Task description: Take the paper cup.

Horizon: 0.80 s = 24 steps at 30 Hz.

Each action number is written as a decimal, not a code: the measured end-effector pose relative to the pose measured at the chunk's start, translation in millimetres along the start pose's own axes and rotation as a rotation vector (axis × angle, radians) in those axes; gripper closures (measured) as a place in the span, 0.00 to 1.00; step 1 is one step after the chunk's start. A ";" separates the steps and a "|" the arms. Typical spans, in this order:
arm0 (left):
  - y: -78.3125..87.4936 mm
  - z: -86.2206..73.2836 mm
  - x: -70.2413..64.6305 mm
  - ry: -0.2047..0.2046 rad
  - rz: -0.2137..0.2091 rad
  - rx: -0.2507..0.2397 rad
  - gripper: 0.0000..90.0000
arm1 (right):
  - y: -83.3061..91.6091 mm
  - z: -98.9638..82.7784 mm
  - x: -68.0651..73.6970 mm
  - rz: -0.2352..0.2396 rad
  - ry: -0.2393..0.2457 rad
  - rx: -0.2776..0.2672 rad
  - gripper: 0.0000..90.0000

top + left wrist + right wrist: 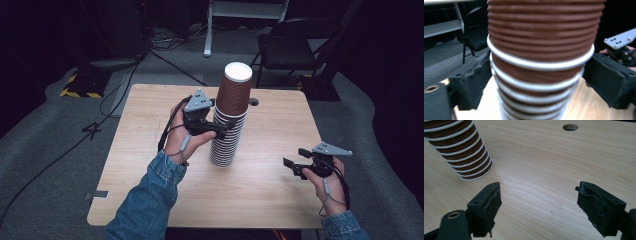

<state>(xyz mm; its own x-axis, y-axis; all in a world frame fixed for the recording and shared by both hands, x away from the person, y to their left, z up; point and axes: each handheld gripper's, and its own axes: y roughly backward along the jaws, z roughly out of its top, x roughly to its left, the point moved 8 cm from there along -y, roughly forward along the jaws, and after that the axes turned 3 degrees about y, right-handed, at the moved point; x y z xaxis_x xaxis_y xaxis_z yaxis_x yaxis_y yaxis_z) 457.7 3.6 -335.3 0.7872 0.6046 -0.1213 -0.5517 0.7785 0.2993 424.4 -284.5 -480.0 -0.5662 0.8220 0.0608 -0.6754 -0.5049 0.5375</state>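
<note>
1. Nearest me, R side: R gripper [537, 195] hovers low over the bare wood table [150, 170], well apart from the cups. Its jaws stand wide apart w/ nothing between them. The R hand [327, 182] comes in from the bottom edge in a denim sleeve.
2. Mid-table, L side: L gripper [218, 129] reaches in sideways at the cup stack [231, 115], about a third of the way down from its top. In the L gripper view its jaws flank the stack, and the pads look to touch the white rims on both sides: a wide grip on the stack, as far as I can tell.
3. Step, my read: taking the upper cups off the stack.
4. Next move calls for a straight lift w/o tilting. The idle R gripper may need to come over and steady the lower cups, or the whole column could ride up or topple.
5. Stack's look: tall column of nested paper cups, upside down, approx. mid-table. Walls are ribbed brown, rolled rims white, and a white base faces up on top. It leans slightly.
6. Farther: a round cable hole [253, 102] in the table just behind the stack.
7. Farthest: a dark folding chair [295, 40] on grey carpet.
</note>
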 end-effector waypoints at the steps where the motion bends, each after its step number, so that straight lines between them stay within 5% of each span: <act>1: -1.7 0.6 0.1 0.000 0.001 -0.002 0.06 | -0.1 0.0 0.0 0.001 -0.001 -0.001 0.22; 12: -9.3 0.9 0.1 0.002 -0.001 0.009 0.03 | 1.8 9.6 5.5 0.027 -0.006 -0.036 0.22; 24: -9.2 0.3 0.4 0.007 -0.001 0.025 0.04 | 10.7 68.1 29.0 0.060 0.106 -0.097 0.21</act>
<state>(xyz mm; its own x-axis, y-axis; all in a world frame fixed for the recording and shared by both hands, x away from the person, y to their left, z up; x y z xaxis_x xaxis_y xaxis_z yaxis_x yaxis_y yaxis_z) 463.2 -3.4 -337.9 0.7860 0.6048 -0.1280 -0.5436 0.7748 0.3227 433.0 -248.1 -415.2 -0.6501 0.7598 -0.0011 -0.6784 -0.5798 0.4512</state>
